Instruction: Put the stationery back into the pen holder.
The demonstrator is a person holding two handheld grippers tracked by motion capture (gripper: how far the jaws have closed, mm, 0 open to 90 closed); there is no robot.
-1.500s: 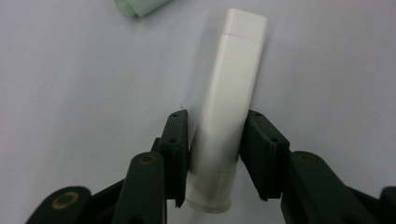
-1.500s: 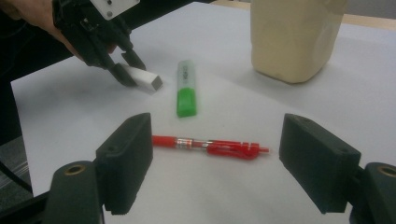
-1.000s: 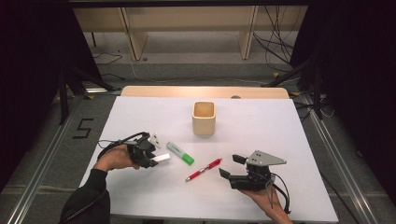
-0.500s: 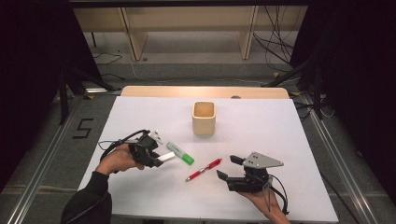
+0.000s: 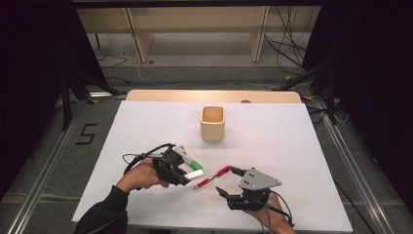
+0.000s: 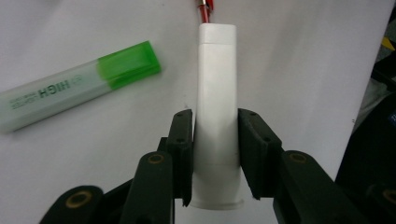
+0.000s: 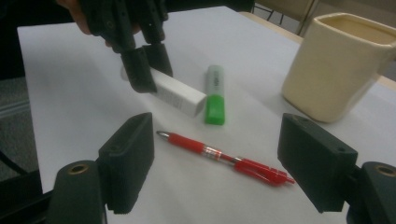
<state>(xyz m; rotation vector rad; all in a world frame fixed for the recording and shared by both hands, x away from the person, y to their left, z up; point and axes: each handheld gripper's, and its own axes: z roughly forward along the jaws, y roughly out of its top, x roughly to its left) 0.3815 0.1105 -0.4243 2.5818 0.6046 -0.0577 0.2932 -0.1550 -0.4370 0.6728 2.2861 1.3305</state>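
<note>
My left gripper (image 5: 181,171) is shut on a white rectangular stick (image 5: 195,174). In the left gripper view the pads (image 6: 181,140) press both sides of the white stick (image 6: 216,93), whose capped end points at the red pen (image 6: 204,7). A green-capped highlighter (image 5: 188,158) lies just beyond the stick. The red pen (image 5: 212,177) lies between the two grippers. My right gripper (image 5: 225,180) stands open, its jaws framing the red pen (image 7: 224,156) from a short distance. In the right gripper view the left gripper (image 7: 145,65) holds the white stick (image 7: 175,95) beside the highlighter (image 7: 215,95).
A cream square cup (image 5: 213,123) stands upright toward the far middle of the white table (image 5: 292,146), and appears at the right as the cup (image 7: 341,65) in the right gripper view. Dark floor and metal rails flank the table.
My left gripper has carried the white stick to the right, toward the red pen and past the highlighter. My right gripper has shifted a little left, toward the pen.
</note>
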